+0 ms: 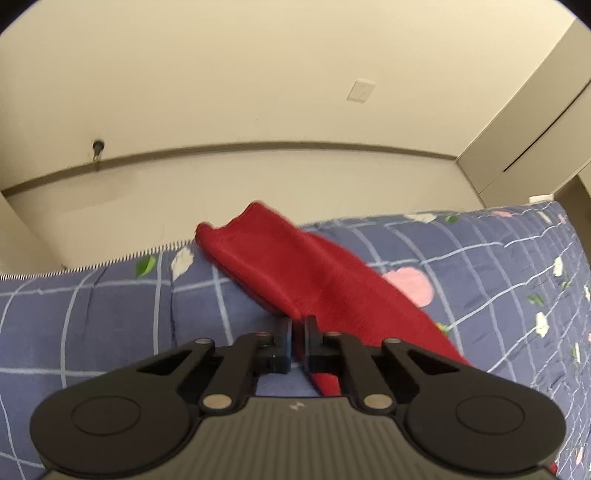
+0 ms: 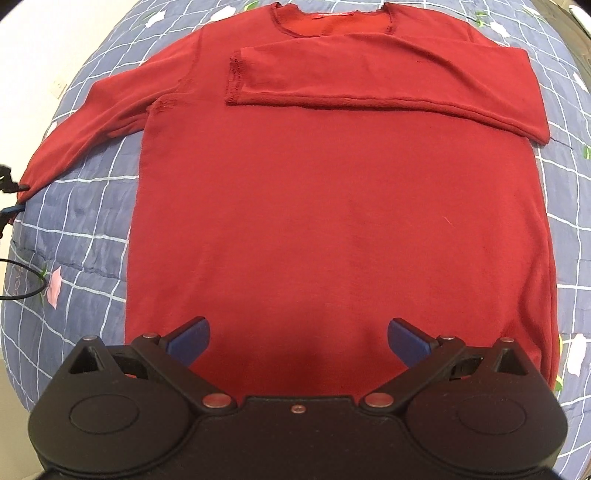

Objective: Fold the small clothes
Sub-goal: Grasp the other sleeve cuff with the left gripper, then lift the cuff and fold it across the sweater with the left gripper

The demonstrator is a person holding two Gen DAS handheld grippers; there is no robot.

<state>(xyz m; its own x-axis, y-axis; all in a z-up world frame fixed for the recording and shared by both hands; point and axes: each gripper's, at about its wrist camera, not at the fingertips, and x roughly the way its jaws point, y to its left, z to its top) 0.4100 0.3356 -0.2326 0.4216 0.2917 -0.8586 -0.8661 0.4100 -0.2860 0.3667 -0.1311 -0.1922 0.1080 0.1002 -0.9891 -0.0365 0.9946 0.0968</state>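
Red sweater flat on blue checked quilt, right gripper wide above its hem, left gripper clamped on outstretched sleeve cuff

No readable text anywhere. Red neck label inside the collar of the red sweater: too small and blurred to read. Small pale mark on the left gripper's grey housing: a logo shape, not legible. Wall plate shows no lettering. Bedspread print is grid and flowers only.
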